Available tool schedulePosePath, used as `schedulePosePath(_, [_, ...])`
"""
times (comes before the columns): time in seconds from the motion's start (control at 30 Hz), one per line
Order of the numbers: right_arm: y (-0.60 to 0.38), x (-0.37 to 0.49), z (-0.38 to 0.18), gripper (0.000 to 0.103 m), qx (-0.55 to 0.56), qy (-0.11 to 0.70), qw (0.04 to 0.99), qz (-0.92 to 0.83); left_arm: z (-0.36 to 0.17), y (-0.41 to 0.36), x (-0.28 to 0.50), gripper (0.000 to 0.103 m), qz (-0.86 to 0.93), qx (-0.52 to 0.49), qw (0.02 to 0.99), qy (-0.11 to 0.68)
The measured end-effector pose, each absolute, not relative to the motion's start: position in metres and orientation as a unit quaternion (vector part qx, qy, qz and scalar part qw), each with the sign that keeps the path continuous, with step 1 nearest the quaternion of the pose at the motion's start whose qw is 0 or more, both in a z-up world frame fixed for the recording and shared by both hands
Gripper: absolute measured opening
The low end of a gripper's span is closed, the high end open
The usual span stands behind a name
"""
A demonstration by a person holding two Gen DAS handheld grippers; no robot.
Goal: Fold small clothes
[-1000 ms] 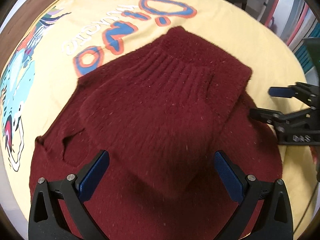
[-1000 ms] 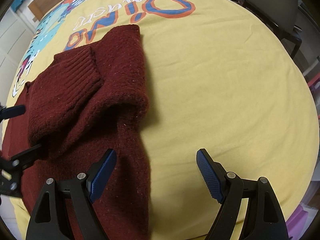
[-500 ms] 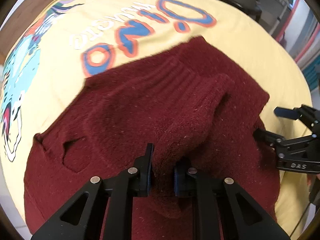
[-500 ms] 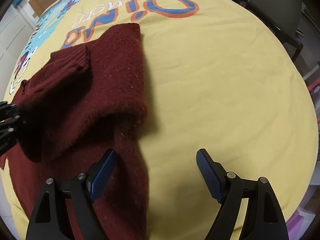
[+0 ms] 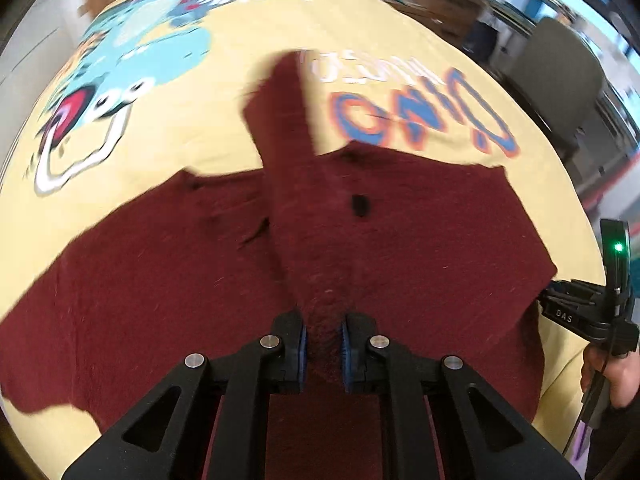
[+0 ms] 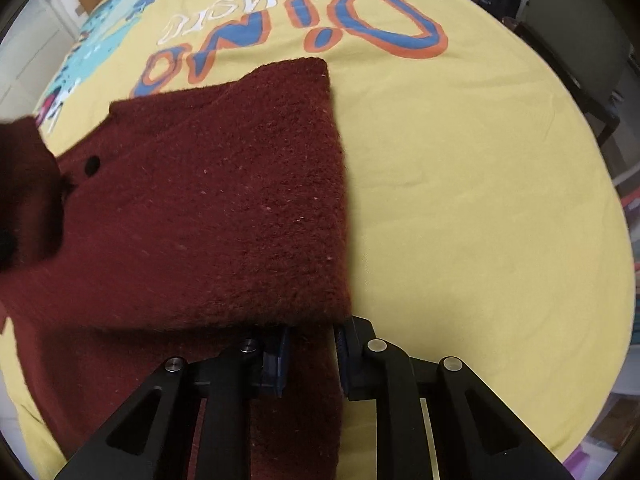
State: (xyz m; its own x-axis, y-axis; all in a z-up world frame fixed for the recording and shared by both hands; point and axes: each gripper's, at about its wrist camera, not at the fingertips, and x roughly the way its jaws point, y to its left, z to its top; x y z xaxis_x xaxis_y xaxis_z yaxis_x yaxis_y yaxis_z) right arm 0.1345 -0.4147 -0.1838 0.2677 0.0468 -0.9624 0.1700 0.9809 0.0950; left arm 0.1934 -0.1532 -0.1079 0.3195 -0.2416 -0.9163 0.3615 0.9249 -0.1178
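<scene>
Folding is only partly done: the maroon sweater (image 5: pixel 400 248) lies on the yellow printed cloth (image 6: pixel 460 200), its right side turned over the body. The left gripper (image 5: pixel 323 346) is clamped on a raised sleeve; the right gripper (image 6: pixel 310 354) has just been closing, with the near right edge between its pads. Sleeve and final folds remain.

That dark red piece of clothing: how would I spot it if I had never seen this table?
Find the yellow cloth printed with big blue-and-orange letters. On it lies a fuzzy maroon knitted sweater, pinched by both black grippers; it is the only dark, woolly, unprinted thing there.
</scene>
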Motion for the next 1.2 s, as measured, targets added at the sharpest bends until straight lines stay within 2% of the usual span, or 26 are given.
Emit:
schedulePosePath(0.2, [-0.411, 0.129, -0.188, 0.018, 0.086, 0.608, 0.789, -0.036, -0.136, -0.116, 0.180, 0.012, -0.145, -0.013, 0.798, 0.585])
schedulePosePath(0.4, [-0.411, 0.125, -0.186, 0.018, 0.084, 0.609, 0.788, -0.034, -0.160, -0.086, 0.170, 0.021, -0.128, -0.048, 0.768, 0.626])
schedulePosePath(0.47, [-0.411, 0.124, -0.186, 0.018, 0.085, 0.610, 0.787, -0.032, -0.162, -0.078, 0.167, 0.035, -0.119, -0.045, 0.765, 0.632])
schedulePosePath(0.53, [-0.411, 0.124, -0.186, 0.019, 0.085, 0.611, 0.786, -0.031, -0.159, -0.070, 0.166, 0.040, -0.116, -0.043, 0.763, 0.634])
schedulePosePath(0.6, [-0.411, 0.121, -0.185, 0.020, 0.083, 0.612, 0.786, -0.026, -0.156, -0.057, 0.168, 0.054, -0.099, -0.047, 0.762, 0.638])
schedulePosePath(0.63, [-0.411, 0.120, -0.185, 0.020, 0.080, 0.613, 0.785, -0.026, -0.152, -0.053, 0.169, 0.065, -0.094, -0.046, 0.764, 0.637])
schedulePosePath(0.7, [-0.410, 0.116, -0.184, 0.029, 0.075, 0.613, 0.786, -0.028, -0.143, -0.041, 0.172, 0.077, -0.087, -0.046, 0.769, 0.632])
schedulePosePath(0.77, [-0.409, 0.110, -0.179, 0.035, 0.067, 0.608, 0.791, -0.031, -0.132, -0.032, 0.178, 0.101, -0.090, -0.048, 0.775, 0.624])
schedulePosePath(0.8, [-0.408, 0.106, -0.176, 0.039, 0.063, 0.606, 0.792, -0.033, -0.125, -0.027, 0.183, 0.102, -0.092, -0.047, 0.779, 0.618])
schedulePosePath(0.87, [-0.407, 0.101, -0.169, 0.055, 0.060, 0.600, 0.797, -0.033, -0.118, -0.021, 0.193, 0.102, -0.090, -0.034, 0.784, 0.613])
schedulePosePath(0.97, [-0.403, 0.094, -0.163, 0.061, 0.055, 0.597, 0.800, -0.032, -0.119, -0.017, 0.208, 0.102, -0.093, -0.028, 0.782, 0.616])
schedulePosePath(1.07, [-0.398, 0.089, -0.162, 0.070, 0.048, 0.593, 0.803, -0.035, -0.136, -0.019, 0.224, 0.102, -0.100, -0.035, 0.769, 0.630])
schedulePosePath(1.2, [-0.395, 0.085, -0.167, 0.071, 0.052, 0.597, 0.800, -0.026, -0.169, -0.031, 0.237, 0.102, -0.102, -0.034, 0.744, 0.659])
